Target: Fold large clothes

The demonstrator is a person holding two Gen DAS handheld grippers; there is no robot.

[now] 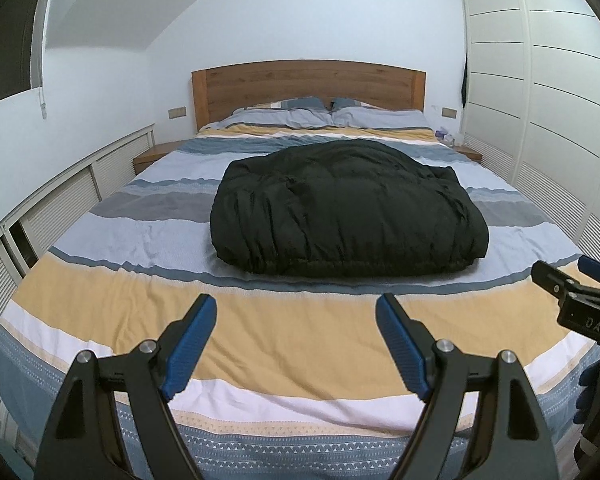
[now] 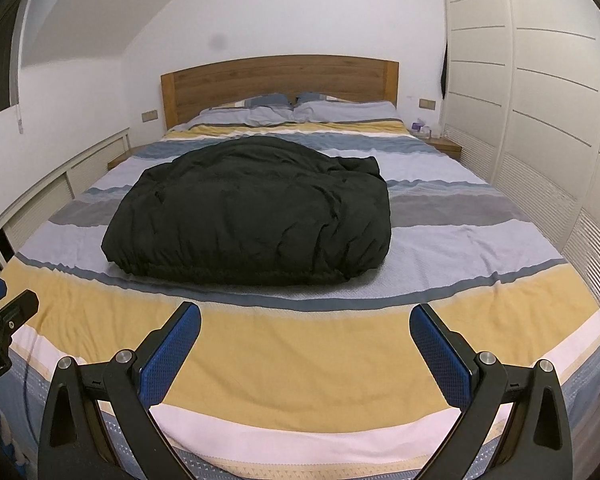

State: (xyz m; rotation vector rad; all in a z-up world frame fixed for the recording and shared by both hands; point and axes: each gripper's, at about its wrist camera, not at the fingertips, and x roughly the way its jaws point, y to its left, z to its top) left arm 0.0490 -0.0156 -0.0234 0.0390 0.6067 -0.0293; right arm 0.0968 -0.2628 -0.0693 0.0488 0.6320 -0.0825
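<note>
Nearest the lens, the left gripper [image 1: 296, 308] is seen with its jaws spread wide and nothing between them; only the striped bedcover [image 1: 100, 320] lies beneath. To its right, the right gripper [image 2: 305, 318] is likewise held wide open and empty, over the yellow band near the foot of the bed.

The black jacket [image 1: 348, 208] is found ahead of both tools, well apart from them, on the middle of the bed, bunched into a puffy mound. Its long axis is judged to run across the bed, with the gathered hem turned toward the grippers. From the left view it sits slightly right of centre; from the right view it sits left of centre, so it lies roughly between the two, neither hand being clearly nearer.

Sleeves, collar and any zip cannot be made out; they are tucked under or lost in dark folds. Whether the garment is already folded cannot be told. Each gripper is cut off at the edge of the other's view.
</note>
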